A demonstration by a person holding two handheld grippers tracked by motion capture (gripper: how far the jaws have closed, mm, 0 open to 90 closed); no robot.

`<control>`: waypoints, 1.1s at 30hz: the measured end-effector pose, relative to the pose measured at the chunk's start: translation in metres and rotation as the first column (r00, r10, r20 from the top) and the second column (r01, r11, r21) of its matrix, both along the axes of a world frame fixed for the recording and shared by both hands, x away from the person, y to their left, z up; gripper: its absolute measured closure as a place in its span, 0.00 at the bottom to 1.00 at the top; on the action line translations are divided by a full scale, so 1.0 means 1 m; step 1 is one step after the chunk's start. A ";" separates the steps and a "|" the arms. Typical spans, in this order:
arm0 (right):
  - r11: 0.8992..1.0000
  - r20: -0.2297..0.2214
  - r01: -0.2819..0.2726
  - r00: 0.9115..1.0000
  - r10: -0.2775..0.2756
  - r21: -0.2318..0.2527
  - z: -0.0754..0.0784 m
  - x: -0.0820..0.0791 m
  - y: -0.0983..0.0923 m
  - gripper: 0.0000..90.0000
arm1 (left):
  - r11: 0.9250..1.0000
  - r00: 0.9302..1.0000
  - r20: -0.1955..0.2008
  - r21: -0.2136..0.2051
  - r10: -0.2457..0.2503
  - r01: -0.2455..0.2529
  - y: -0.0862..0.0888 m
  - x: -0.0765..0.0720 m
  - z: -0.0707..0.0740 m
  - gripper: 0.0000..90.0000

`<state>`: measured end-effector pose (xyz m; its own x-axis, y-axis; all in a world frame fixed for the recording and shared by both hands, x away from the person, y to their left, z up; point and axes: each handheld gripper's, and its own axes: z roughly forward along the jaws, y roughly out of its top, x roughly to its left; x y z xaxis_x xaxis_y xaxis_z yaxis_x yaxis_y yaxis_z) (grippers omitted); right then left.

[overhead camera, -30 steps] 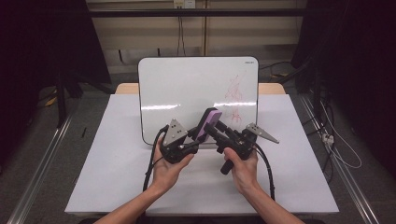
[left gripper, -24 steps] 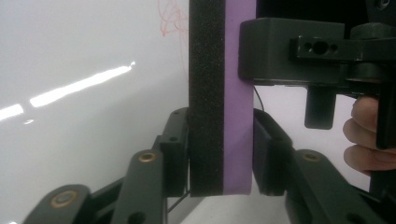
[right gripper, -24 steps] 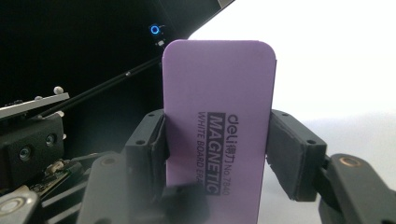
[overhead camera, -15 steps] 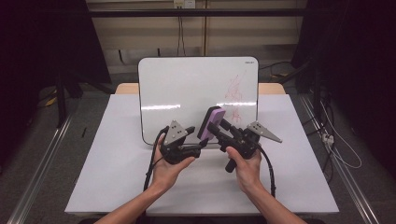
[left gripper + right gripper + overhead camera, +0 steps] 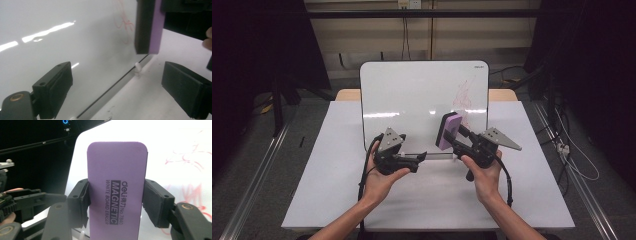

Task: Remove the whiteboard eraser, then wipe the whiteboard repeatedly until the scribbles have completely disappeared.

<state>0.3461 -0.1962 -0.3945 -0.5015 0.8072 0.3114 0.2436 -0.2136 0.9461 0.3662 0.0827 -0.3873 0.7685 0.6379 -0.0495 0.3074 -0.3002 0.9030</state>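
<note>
A purple magnetic whiteboard eraser (image 5: pixel 448 131) stands upright in front of the whiteboard (image 5: pixel 412 100), and my right gripper (image 5: pixel 457 136) is shut on its two long sides. In the right gripper view the pads press the eraser (image 5: pixel 116 195) at mid-height, label facing the camera. My left gripper (image 5: pixel 422 157) sits to the left of it, low by the board's bottom edge. Its jaws have just been opening, and nothing lies between them (image 5: pixel 120 92). The eraser (image 5: pixel 149 25) hangs above and beyond the left gripper's right jaw. A red scribble (image 5: pixel 464 92) marks the board's right part.
The whiteboard leans up from a white-covered table (image 5: pixel 337 165), its lower edge on small white feet (image 5: pixel 137 68). Dark curtains, cables and floor rails surround the table. My left gripper shows at the left of the right gripper view (image 5: pixel 27 200).
The left gripper, which was closed against the eraser beside the right one, has opened and drawn away to the left. The right gripper keeps the eraser and has shifted slightly right.
</note>
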 end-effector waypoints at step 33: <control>0.881 0.029 0.171 0.984 -0.176 -0.442 0.036 0.019 -0.041 0.46 | 0.969 0.972 -0.002 0.072 0.236 -0.236 0.113 -0.036 -0.031 0.07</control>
<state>0.3649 -0.2375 -0.3589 -0.3393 0.9362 -0.0919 0.2532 0.1849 0.9496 0.3303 0.1960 -0.4181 0.5955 0.8034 -0.0047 0.3864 -0.2812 0.8784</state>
